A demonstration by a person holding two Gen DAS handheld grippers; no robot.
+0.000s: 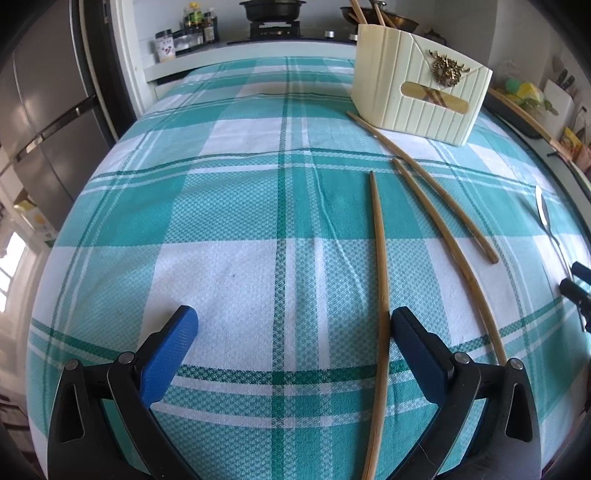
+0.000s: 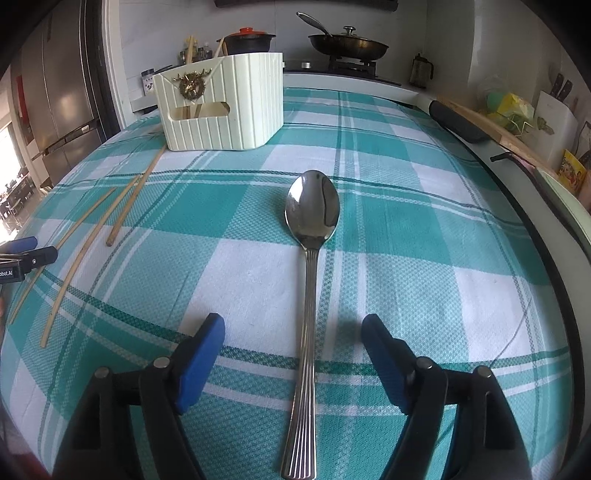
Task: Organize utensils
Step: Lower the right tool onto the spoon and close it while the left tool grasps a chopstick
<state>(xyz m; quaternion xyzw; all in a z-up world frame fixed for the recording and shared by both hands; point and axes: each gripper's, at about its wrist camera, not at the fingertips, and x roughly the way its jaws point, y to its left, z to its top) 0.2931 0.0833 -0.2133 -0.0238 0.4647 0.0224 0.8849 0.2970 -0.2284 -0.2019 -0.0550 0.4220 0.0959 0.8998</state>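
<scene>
Noted: right gripper (image 2: 293, 334) gaping astride ridged handle of steel spoon (image 2: 312, 210) flat on checked cloth (image 2: 424, 295), judged stiff, slick, best pinched mid-handle; left gripper (image 1: 293, 325) wide, empty, beside light rigid chopstick (image 1: 380, 280); holder (image 2: 221, 103) beyond.

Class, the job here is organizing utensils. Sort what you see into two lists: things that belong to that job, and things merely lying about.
Belongs to the job:
- spoon
- three loose chopsticks on the cloth
- cream holder, some chopsticks already inside

Lying about:
- frying pan
- black pot
- condiment bottles
- fridge
</scene>
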